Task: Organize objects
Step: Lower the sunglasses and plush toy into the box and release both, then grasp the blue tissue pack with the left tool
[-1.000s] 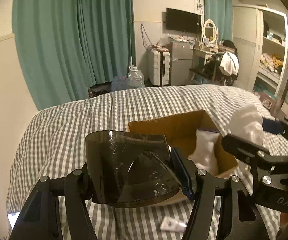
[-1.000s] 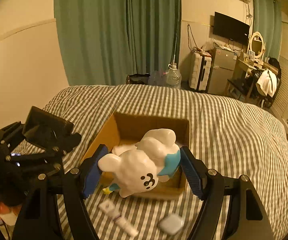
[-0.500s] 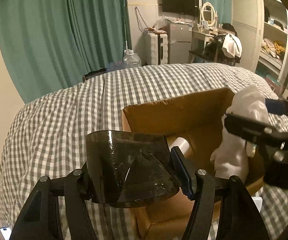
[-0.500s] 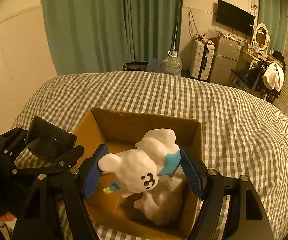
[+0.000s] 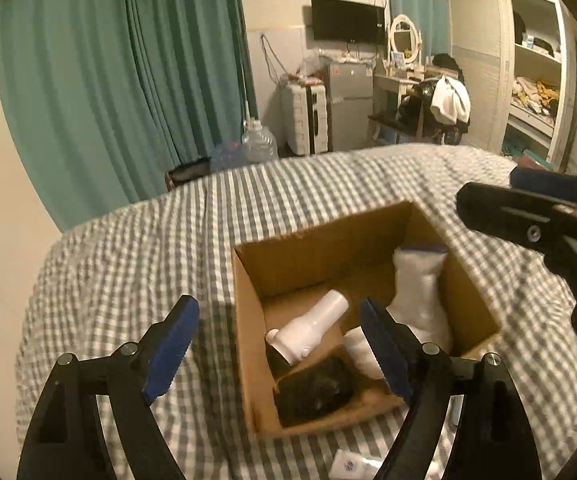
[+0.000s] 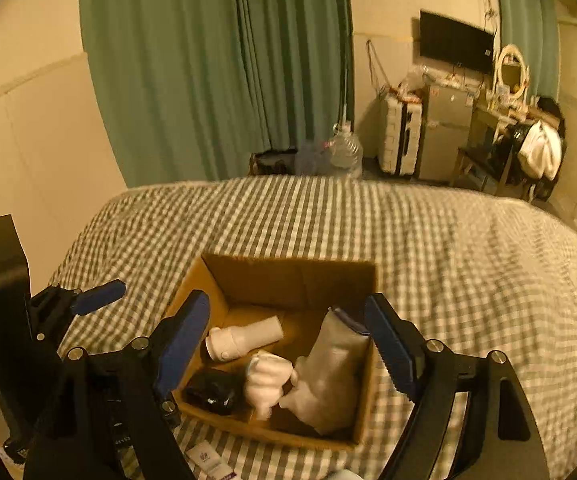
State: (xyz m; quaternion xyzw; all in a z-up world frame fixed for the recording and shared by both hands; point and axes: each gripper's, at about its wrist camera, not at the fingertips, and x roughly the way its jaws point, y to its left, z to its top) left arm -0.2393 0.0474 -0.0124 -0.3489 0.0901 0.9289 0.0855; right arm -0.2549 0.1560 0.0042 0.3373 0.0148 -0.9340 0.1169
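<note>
Bed [image 5: 136,264]: grey-and-white checked cover; carries the box and the loose items. No desk in view.
Cardboard box [image 5: 248,320]: open-topped, flaps absent or folded, standing on the bed below and ahead of both claws; holds four things.
White pouch [image 5: 420,280]: soft, with a dark top edge; upright against the box's right wall as the left claw sees it.
White cylinder [image 5: 312,332]: a handle-like plastic piece lying on the box floor, long axis running diagonally from near-left to far-right.
White plush figure [image 6: 268,376]: on the box floor between the pouch and the dark item, blurred.
Dark visor-like item [image 5: 316,392]: black, glossy, in the box's near corner beside the cylinder.
Left claw [image 5: 276,344]: released, blue pads spread wide, nothing between them; poised over the box's near-left edge.
Right claw [image 6: 288,344]: released and empty, straddling the box mouth from above.
White packet [image 6: 208,460]: flat, printed, on the bed just outside the box's near wall, below both claws.
Second packet [image 5: 348,466]: probably the same one, seen in the left view; cannot tell.
Key relation: the remaining loose packet lies down and toward the holder from both claws; the right claw appears marginally nearer.
</note>
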